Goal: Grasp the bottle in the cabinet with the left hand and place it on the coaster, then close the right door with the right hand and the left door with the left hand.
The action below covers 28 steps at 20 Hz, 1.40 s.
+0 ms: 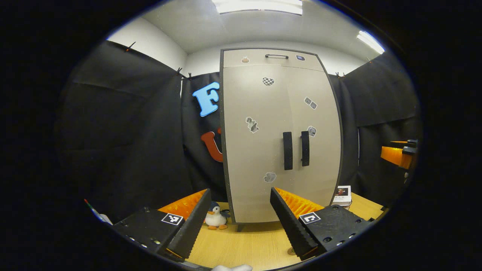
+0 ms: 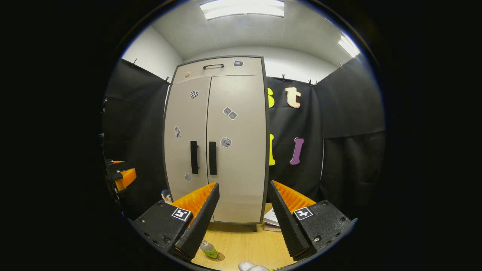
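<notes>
Both fingers of the left claw stand wide apart at the bottom of the left gripper view, with nothing between them but bare wooden counter. Beyond them the cabinet stands on the counter with its left door and right door both shut, the two dark handles side by side at the meeting edge and small stickers scattered over the fronts. A toy penguin sits on the counter just beside the cabinet's lower left corner, and a small box lies near its lower right corner. The other claw shows at the far right edge of that view.

Seen from the right gripper view, the right claw is likewise spread wide and holds nothing. The bottle stands on the coaster at the near edge of the counter, just beside the claw's left finger, apart from it. Books lie stacked by the cabinet's right foot.
</notes>
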Each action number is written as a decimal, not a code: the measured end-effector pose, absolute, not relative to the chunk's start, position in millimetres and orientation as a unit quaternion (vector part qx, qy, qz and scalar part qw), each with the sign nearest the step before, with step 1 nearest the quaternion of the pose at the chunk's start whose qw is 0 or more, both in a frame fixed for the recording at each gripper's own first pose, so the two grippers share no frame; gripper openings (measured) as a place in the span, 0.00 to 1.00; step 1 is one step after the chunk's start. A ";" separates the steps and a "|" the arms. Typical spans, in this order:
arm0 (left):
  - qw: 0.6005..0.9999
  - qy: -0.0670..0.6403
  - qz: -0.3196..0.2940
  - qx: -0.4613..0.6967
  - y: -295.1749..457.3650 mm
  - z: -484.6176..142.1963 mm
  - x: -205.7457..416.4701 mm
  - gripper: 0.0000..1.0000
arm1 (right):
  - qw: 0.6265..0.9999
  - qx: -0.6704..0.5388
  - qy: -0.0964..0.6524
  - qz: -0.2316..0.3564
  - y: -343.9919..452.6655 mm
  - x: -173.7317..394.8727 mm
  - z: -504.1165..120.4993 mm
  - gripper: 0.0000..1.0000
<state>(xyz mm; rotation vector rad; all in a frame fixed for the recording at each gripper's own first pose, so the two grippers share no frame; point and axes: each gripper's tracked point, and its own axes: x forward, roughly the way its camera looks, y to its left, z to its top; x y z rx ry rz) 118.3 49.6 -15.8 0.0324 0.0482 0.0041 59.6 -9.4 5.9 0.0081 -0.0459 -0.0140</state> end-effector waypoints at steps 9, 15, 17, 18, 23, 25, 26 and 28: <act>0.999 0.032 -0.003 0.014 44.6 -20.1 120.6 0.96 | 1.000 -0.005 -0.019 -0.008 -7.4 62.3 10.8 0.82; 0.999 0.033 -0.007 0.012 50.9 -24.2 122.9 0.96 | 1.000 0.000 -0.018 0.005 12.3 66.1 12.4 0.82; 0.999 0.033 -0.008 0.006 50.0 -22.9 122.2 0.96 | 1.000 -0.001 -0.017 0.014 17.9 66.2 13.5 0.82; 0.999 0.033 -0.010 0.004 48.2 -23.1 122.8 0.96 | 1.000 -0.001 -0.020 0.015 18.5 66.3 15.2 0.82; 0.999 0.038 -0.005 0.004 49.1 -25.7 119.9 0.96 | 1.000 0.011 -0.009 0.024 21.4 73.2 8.1 0.82; 0.999 0.038 0.002 0.006 50.6 -25.2 118.2 0.96 | 1.000 0.006 -0.009 0.025 18.4 73.0 6.2 0.82; 0.999 0.037 0.005 0.005 51.1 -24.2 116.7 0.96 | 1.000 0.005 -0.010 0.024 15.4 72.9 6.5 0.82; 0.999 0.034 0.005 0.003 47.6 -20.7 117.1 0.96 | 1.000 0.006 -0.015 0.021 9.8 71.7 10.1 0.82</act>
